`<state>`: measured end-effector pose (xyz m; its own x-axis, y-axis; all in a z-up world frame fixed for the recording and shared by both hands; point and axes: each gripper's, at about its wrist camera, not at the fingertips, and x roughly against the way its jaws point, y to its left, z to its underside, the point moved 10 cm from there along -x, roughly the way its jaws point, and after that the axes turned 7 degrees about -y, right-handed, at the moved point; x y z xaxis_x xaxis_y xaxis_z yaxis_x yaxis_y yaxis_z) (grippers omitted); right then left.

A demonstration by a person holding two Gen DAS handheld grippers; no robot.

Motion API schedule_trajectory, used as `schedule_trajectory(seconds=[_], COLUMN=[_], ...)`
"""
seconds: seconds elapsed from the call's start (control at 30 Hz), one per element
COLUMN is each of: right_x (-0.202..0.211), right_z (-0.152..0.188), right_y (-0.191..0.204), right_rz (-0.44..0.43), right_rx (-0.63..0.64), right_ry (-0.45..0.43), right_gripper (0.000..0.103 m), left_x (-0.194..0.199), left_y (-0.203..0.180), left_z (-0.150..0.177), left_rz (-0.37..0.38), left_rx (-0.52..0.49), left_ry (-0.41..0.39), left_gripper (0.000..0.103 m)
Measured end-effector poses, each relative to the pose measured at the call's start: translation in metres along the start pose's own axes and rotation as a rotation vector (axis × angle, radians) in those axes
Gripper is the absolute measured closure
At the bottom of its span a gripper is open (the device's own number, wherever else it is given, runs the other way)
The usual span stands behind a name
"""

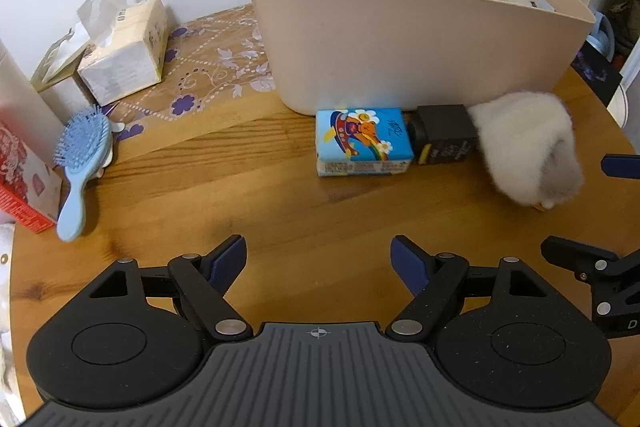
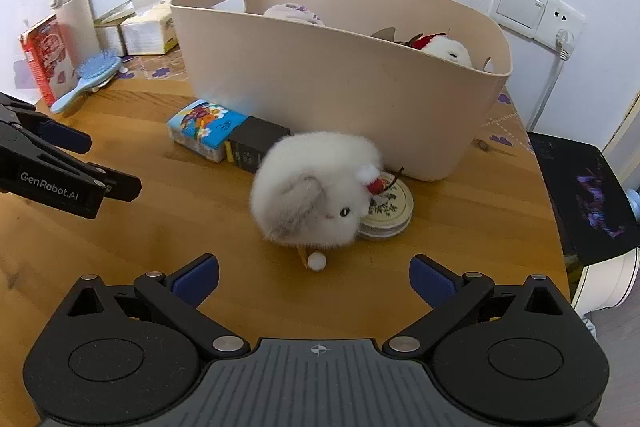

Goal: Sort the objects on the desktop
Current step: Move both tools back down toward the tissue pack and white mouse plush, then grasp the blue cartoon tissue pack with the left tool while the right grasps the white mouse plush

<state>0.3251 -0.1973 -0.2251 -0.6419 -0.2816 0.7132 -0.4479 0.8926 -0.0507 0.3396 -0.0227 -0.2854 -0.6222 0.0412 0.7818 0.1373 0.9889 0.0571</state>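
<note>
A beige plastic bin (image 1: 400, 47) (image 2: 320, 99) stands at the back of the wooden table and holds soft toys. In front of it lie a blue cartoon tissue pack (image 1: 362, 141) (image 2: 204, 129), a black box (image 1: 444, 141) (image 2: 254, 145) and a white plush rabbit (image 1: 528, 151) (image 2: 316, 195). A round tin (image 2: 390, 213) sits beside the rabbit. My left gripper (image 1: 319, 259) hovers open over bare wood short of the tissue pack. My right gripper (image 2: 314, 277) is open just short of the rabbit, nothing between its fingers.
At the left stand a tissue box (image 1: 128, 51), a blue hairbrush (image 1: 82, 163) (image 2: 90, 77), a red carton (image 1: 24, 183) (image 2: 44, 59) and a white bottle (image 2: 74, 11). A black-topped stand (image 2: 584, 195) is off the table's right edge. Wall sockets (image 2: 536, 11) sit behind.
</note>
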Motion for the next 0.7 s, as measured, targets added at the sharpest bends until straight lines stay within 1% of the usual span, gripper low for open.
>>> schedule_trajectory(seconds=[0.13,0.23,0.37,0.57,0.7], right_x=[-0.008,-0.014,-0.022,-0.032,-0.036], right_z=[-0.007,-0.013,-0.018,-0.025,-0.03], right_y=[0.001,0.0,-0.001,-0.007,-0.01], right_rz=[0.011,0.017,0.023,0.045,0.04], right_rx=[0.014,0.016,0.021,0.04,0.041], right_ry=[-0.019,-0.028,-0.035,-0.053,-0.074], right_gripper=[0.0,0.0,0.0,0.0,0.0], left_x=[-0.011,-0.019,-0.027,-0.042,-0.052], left_y=[0.001,-0.003,-0.007,-0.01,-0.015], left_z=[-0.008,-0.014,-0.026,-0.038,-0.038], left_rz=[0.022,0.056,0.065,0.062,0.101], left_rx=[0.016,0.034,0.038,0.022,0.026], left_ry=[-0.015,-0.009,-0.034,-0.042,0.001], left_gripper=[0.022,0.022,0.022,0.022,0.022])
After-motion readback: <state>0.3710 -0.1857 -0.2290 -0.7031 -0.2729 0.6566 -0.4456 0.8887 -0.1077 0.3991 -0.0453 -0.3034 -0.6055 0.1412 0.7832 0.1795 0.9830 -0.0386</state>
